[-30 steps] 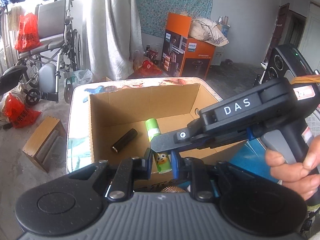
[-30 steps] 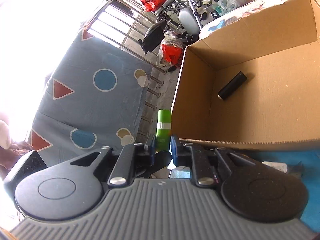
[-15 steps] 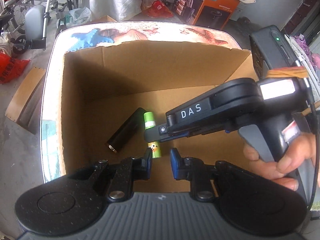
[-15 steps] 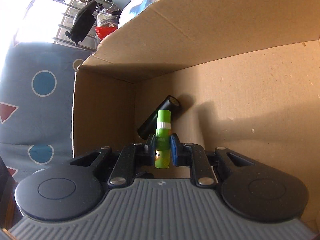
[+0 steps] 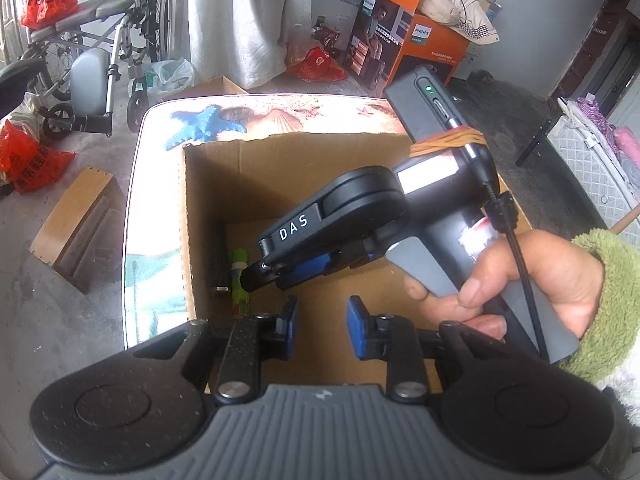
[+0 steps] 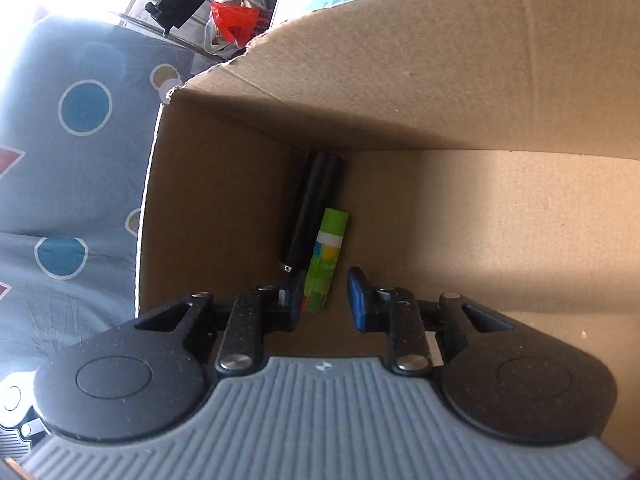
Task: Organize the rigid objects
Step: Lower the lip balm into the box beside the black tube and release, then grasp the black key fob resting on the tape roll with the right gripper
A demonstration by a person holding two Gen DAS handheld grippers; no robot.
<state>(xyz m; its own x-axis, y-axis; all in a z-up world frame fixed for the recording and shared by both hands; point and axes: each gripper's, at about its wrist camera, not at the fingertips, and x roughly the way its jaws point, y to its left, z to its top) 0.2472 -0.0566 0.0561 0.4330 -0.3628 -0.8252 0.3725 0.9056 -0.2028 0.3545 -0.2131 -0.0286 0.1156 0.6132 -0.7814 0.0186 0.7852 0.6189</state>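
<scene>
An open cardboard box (image 5: 187, 216) stands on a table with a sea-print cover (image 5: 208, 124). On its floor, by the left wall, a black cylinder (image 6: 314, 200) and a green glue-stick tube (image 6: 326, 256) lie side by side. My right gripper (image 6: 326, 304) is down inside the box with its jaws opening. The tube's near end rests against the left pad, with a gap on the right, so it is not pinched. In the left wrist view the right gripper (image 5: 256, 276), held by a hand (image 5: 520, 280), points at the tube (image 5: 239, 296). My left gripper (image 5: 322, 326) hovers over the box's near edge, its jaws opening and empty.
On the floor to the left are a wheelchair (image 5: 100, 52), red bags (image 5: 24, 156) and a wooden stool (image 5: 80, 228). An orange carton (image 5: 404, 36) stands behind the table. A blue patterned sheet (image 6: 72, 160) lies left of the box (image 6: 400, 100).
The right gripper went down into the box and let go of the green tube, which now lies beside the black cylinder. The left gripper's jaws have parted slightly.
</scene>
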